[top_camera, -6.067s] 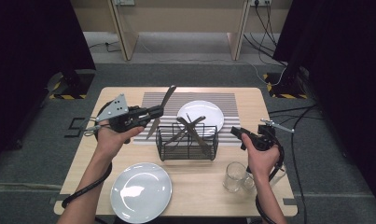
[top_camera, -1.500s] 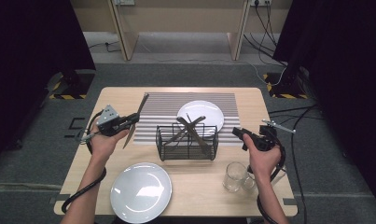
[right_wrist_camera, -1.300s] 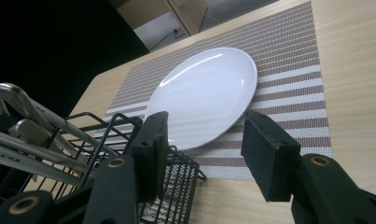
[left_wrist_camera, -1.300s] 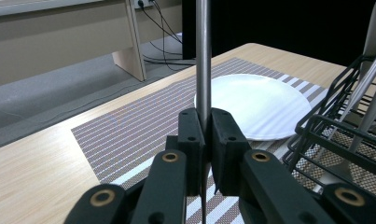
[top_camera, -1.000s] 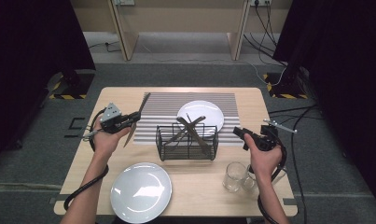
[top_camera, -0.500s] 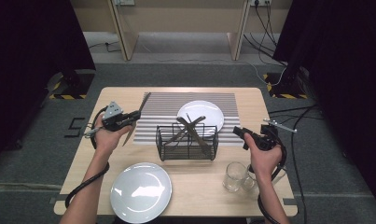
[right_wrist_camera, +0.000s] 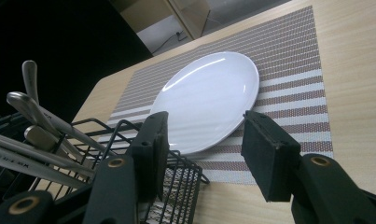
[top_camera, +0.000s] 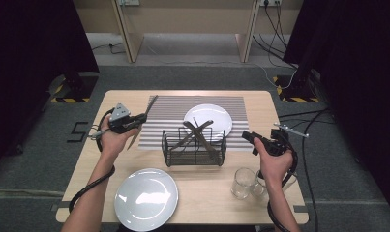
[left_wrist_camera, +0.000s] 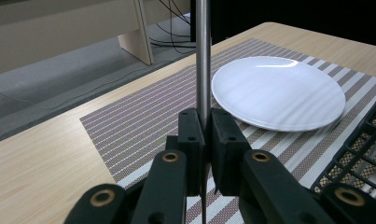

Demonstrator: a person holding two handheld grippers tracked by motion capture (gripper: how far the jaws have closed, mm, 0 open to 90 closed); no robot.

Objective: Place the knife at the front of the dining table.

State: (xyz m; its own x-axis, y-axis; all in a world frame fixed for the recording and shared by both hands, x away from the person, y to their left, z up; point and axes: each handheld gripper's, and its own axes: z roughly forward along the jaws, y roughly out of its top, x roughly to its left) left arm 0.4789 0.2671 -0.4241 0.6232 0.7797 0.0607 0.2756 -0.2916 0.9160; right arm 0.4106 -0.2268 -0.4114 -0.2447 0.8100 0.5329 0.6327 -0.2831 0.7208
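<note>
A pale wooden table (top_camera: 91, 159) stands on grey carpet between dark curtains, laid with a striped placemat (top_camera: 173, 108). Nearest the left gripper (left_wrist_camera: 202, 128), its black jaws are clamped flat on a table knife (left_wrist_camera: 203, 56), whose steel shaft rises straight up out of the pads in the left gripper view; from the high view the knife (top_camera: 143, 120) slants across the jaws, one end pointing away toward the placemat's far corner, the other back toward the person. Just beyond the tips lies the mat, and farther ahead and to the side the white plate (left_wrist_camera: 279, 91). The wire cutlery basket (top_camera: 195, 147), with more utensils crossed in it, sits well off to that gripper's side, between the two hands. The right gripper (right_wrist_camera: 204, 144) hangs with jaws parted and empty, the basket's rim just below them. The left hand looks better placed to set the knife down.
</note>
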